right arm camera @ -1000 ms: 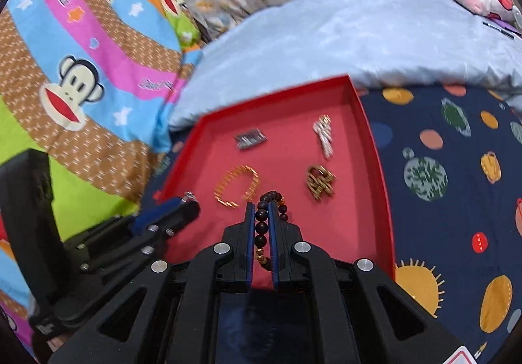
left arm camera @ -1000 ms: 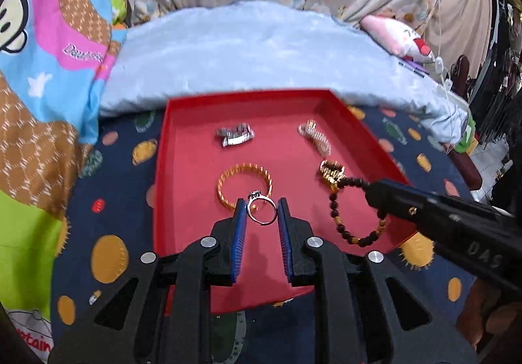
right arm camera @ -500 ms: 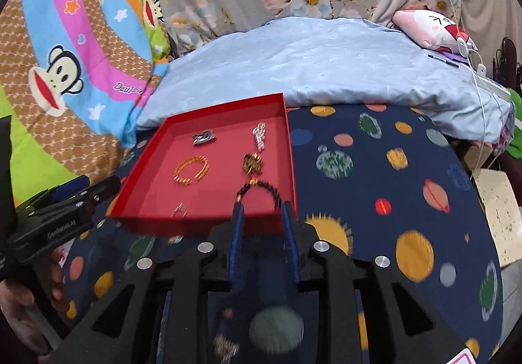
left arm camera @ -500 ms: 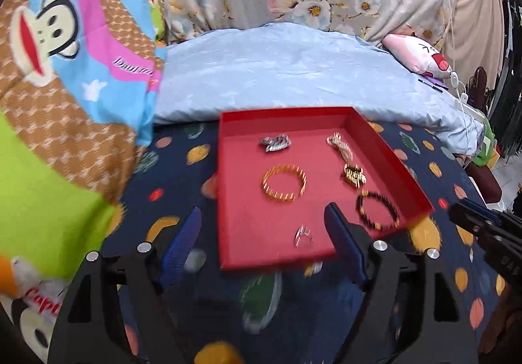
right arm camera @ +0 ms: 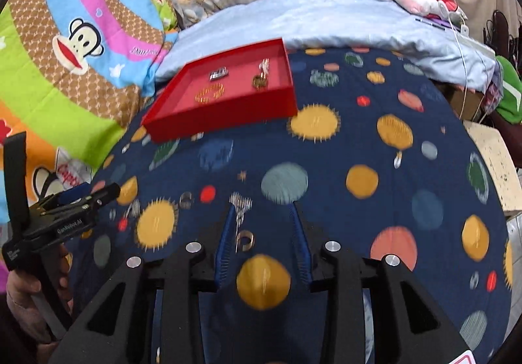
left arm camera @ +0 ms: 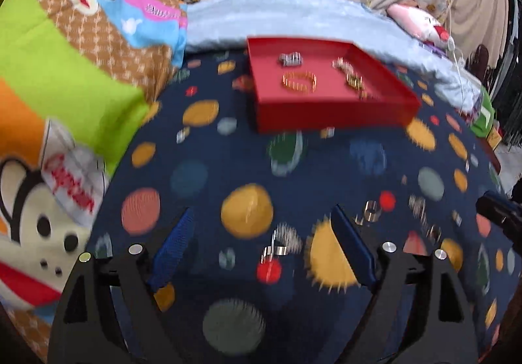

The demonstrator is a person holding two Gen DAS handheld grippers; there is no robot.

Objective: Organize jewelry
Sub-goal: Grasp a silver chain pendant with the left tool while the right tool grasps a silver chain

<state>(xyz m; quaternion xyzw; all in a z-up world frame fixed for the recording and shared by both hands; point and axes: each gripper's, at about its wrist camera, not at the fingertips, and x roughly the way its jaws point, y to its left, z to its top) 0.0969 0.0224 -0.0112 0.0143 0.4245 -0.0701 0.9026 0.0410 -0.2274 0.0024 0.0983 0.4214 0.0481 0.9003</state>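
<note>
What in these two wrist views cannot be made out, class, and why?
- Left wrist view: the tray's near floor, hidden by its front wall.
- Both views: small metal pieces on the bedspread, too motion-blurred to identify.
- Right wrist view: left gripper's jaw gap, seen side-on.

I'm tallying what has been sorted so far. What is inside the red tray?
Inside the shallow red tray, a gold bangle, a silver clasp-like piece, a pale chain piece and a dark gold cluster show. The near wall hides the tray's front floor.
</note>
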